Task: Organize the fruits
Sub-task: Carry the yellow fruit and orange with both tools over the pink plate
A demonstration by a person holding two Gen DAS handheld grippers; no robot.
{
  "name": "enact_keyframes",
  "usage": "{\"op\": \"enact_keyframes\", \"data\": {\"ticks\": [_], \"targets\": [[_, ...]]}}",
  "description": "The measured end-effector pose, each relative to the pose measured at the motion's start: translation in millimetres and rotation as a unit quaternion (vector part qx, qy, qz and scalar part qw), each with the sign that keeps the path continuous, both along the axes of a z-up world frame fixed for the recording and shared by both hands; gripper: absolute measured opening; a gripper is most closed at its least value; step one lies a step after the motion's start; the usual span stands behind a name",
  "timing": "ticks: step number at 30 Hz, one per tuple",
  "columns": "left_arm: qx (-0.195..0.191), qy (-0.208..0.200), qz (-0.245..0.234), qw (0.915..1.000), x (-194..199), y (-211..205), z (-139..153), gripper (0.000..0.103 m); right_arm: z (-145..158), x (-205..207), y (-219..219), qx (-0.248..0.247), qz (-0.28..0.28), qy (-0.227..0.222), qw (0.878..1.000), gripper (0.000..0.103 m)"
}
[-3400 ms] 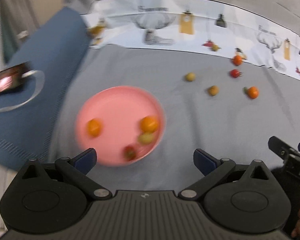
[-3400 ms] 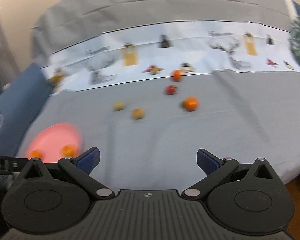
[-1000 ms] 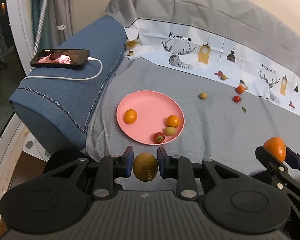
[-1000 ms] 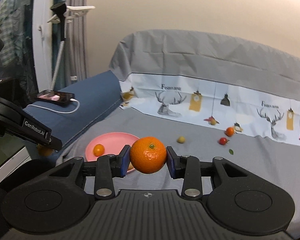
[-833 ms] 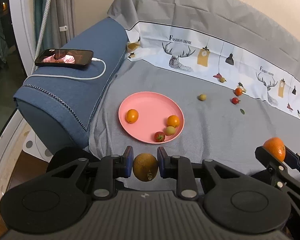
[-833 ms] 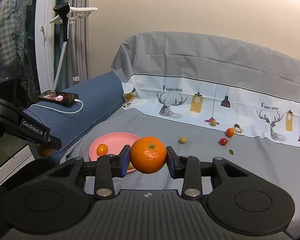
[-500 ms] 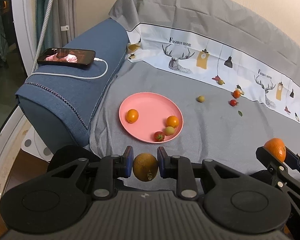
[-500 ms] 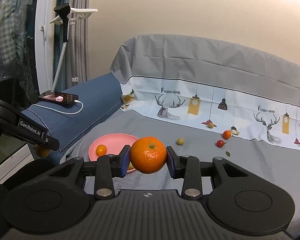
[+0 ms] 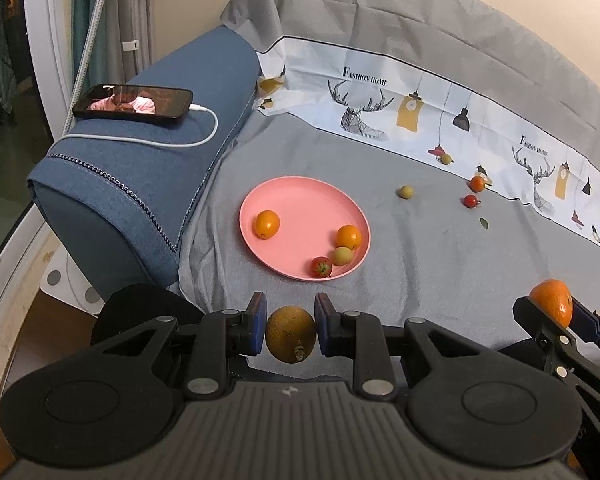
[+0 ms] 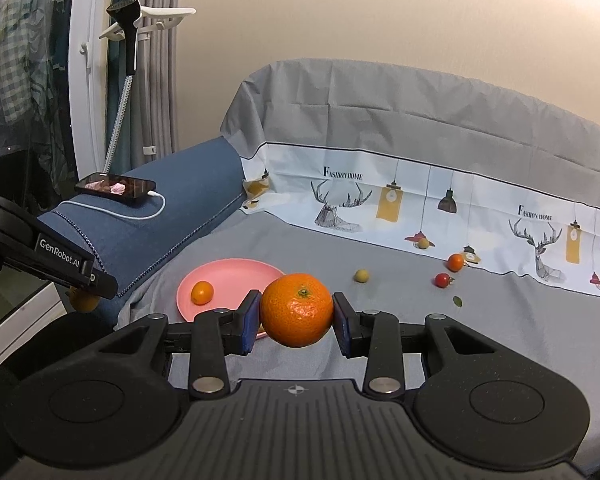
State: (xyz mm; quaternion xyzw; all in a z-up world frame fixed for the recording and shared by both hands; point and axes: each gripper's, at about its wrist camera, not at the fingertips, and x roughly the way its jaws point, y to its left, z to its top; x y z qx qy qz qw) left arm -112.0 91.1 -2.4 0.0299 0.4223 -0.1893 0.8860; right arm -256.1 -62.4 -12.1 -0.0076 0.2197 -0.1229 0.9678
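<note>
My left gripper (image 9: pixel 291 332) is shut on a brownish-yellow round fruit (image 9: pixel 291 339), held above the sofa's front edge, short of the pink plate (image 9: pixel 300 200). The plate holds two small orange fruits, a pale green one and a red tomato. My right gripper (image 10: pixel 296 316) is shut on a mandarin (image 10: pixel 296 310); the same mandarin (image 9: pixel 551 306) shows at the lower right of the left wrist view. Loose on the grey cover lie a green fruit (image 9: pixel 405 191), a red tomato (image 9: pixel 470 200) and an orange tomato (image 9: pixel 477 183).
A blue sofa arm (image 9: pixel 152 152) stands left of the plate, with a phone (image 9: pixel 134 103) and white cable on it. Another small fruit (image 9: pixel 445 159) lies by the printed cloth band at the back. A leaf (image 9: pixel 484 223) lies on the cover. Curtains and a lamp stand at far left.
Since 3.4 seconds ago both grippers shut, the left on the brownish fruit, the right on the mandarin, and drew back. Over the last second both views shift only slightly; the grips hold.
</note>
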Motion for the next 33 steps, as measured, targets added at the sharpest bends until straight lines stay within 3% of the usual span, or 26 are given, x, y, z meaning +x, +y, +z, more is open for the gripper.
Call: {"op": "enact_keyframes", "data": {"ticks": [16,33], "targets": [[0.005,0.033,0.008,0.9994,38,-4,-22,0.028,-13,35,-9,0.002,0.000,0.049,0.999,0.039],[0.018,0.055,0.021,0.9981,126,-27,-40,0.028,-32,137,-8,0.018,0.033,0.079,0.996,0.039]]}}
